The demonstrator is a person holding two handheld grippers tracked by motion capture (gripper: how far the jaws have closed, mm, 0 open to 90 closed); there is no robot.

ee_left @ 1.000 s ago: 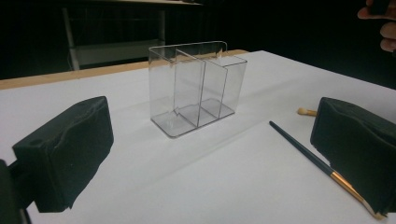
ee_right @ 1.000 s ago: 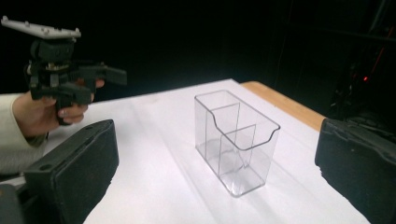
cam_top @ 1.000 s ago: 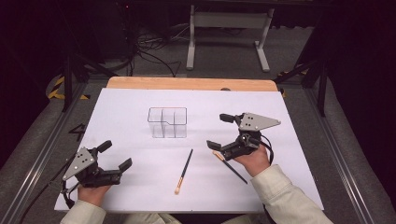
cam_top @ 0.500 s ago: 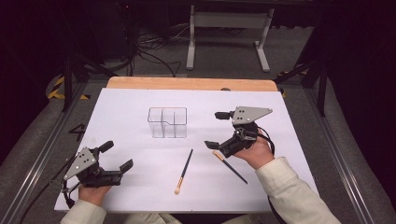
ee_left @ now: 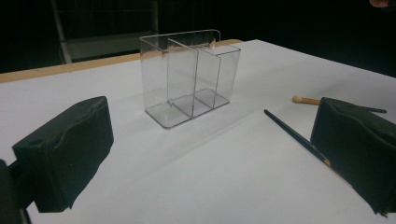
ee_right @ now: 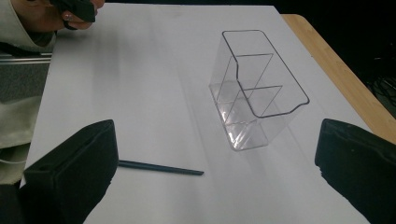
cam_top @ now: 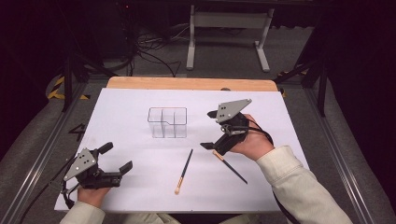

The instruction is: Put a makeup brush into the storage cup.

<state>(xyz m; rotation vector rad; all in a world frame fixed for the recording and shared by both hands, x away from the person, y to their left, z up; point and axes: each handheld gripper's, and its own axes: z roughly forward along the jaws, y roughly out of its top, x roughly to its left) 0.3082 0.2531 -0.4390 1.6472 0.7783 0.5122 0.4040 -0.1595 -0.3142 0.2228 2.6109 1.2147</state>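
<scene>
A clear divided organizer (cam_top: 167,122) stands upright on the white sheet (cam_top: 130,102); it also shows in the left gripper view (ee_left: 187,77) and the right gripper view (ee_right: 252,88). Two thin dark brushes with tan ends lie in front of it, one in the middle (cam_top: 183,164) and one (cam_top: 233,169) partly under the right hand. My right gripper (cam_top: 209,129) hovers open just right of the organizer, above that second brush. My left gripper (cam_top: 116,157) rests open at the near left, with nothing between its jaws. The middle brush (ee_left: 294,135) (ee_right: 159,167) lies close to both sets of jaws.
The sheet covers a wooden table whose far edge (cam_top: 187,84) shows bare. A metal stand (cam_top: 229,28) and cables sit on the floor beyond. Dark rails run along both sides of the table. The left hand (ee_right: 51,14) appears at the right gripper view's top left.
My right gripper has shifted left toward the organizer and tilted upward. The left gripper, the brushes and the organizer have stayed in place.
</scene>
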